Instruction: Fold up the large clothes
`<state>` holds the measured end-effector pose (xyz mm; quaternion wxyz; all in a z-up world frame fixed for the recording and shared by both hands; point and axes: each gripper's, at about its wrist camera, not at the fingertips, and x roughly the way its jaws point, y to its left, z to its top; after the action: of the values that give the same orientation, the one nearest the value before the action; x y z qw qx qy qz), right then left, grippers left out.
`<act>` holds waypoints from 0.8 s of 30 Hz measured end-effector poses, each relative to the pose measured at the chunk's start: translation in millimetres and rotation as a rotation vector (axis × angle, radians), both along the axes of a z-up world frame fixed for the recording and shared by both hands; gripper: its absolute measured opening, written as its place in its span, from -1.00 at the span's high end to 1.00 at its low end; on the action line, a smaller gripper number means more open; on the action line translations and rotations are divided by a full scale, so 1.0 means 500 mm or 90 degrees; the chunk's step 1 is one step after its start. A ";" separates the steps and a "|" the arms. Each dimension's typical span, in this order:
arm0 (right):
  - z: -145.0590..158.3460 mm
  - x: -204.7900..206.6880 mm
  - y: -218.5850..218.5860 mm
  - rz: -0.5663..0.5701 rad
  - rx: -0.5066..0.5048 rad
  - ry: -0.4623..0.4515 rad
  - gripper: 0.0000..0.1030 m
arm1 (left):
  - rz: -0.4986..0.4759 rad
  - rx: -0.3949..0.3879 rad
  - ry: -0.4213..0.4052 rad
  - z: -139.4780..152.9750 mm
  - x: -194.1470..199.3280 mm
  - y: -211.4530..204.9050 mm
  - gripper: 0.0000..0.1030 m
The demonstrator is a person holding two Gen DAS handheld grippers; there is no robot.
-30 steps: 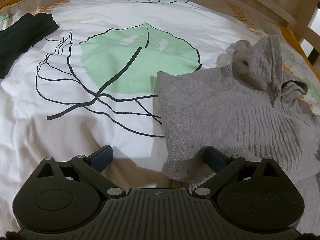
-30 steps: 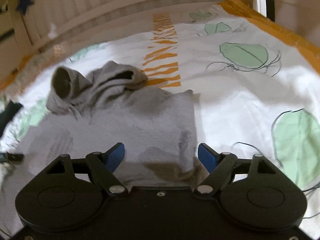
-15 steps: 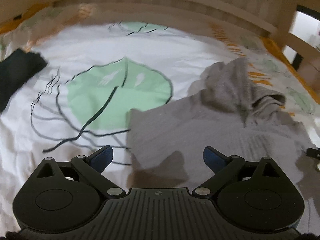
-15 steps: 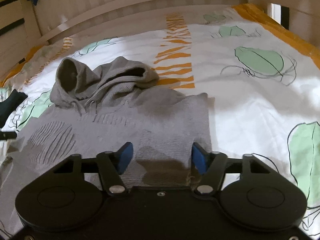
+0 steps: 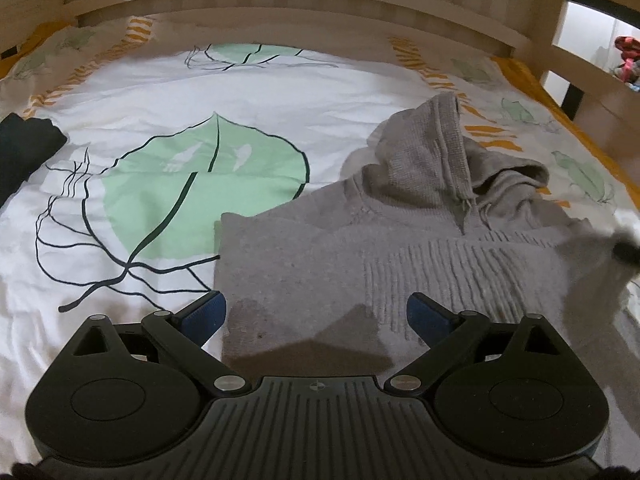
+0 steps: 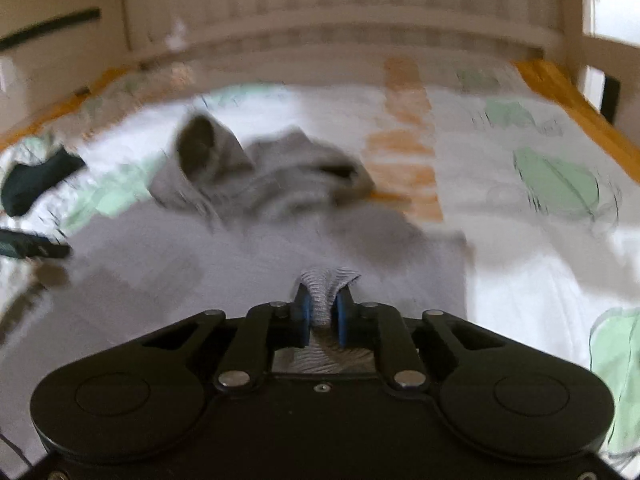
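Observation:
A grey knitted hoodie [image 5: 400,248] lies on the bed, hood [image 5: 440,160] at the far end. My left gripper [image 5: 316,314] is open, its blue pads either side of the hoodie's near left hem, low over the fabric. In the blurred right wrist view the hoodie [image 6: 200,248] spreads ahead, and my right gripper [image 6: 324,308] is shut on a bunched fold of its near hem. The right gripper's tip shows blurred at the right edge of the left wrist view [image 5: 626,250].
The bed has a white cover with green leaf prints [image 5: 200,192] and orange stripes. A dark folded garment [image 5: 24,152] lies at the far left. A wooden bed rail [image 5: 280,4] runs along the far side, with a post [image 5: 576,80] at the right.
My right gripper has closed on the hoodie's hem; it was open half a second ago. My left gripper has shifted right, now straddling the hoodie's left hem, and stays open.

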<state>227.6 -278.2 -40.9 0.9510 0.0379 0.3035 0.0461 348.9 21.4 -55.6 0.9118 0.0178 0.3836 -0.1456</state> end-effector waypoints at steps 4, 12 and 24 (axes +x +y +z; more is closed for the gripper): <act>0.053 -0.014 -0.016 -0.018 0.008 -0.066 0.62 | 0.001 0.007 0.002 -0.007 0.000 -0.004 -0.91; -0.071 0.035 -0.072 -0.097 0.006 0.111 0.38 | 0.039 -0.003 0.108 -0.072 0.029 0.036 -1.00; -0.008 0.013 -0.060 -0.079 0.015 -0.002 -0.60 | 0.006 -0.008 -0.038 0.009 -0.009 0.000 -0.96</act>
<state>234.3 -308.0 -44.9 0.9519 0.0676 0.2988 -0.0094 344.3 21.3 -50.9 0.9234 0.0147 0.3556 -0.1435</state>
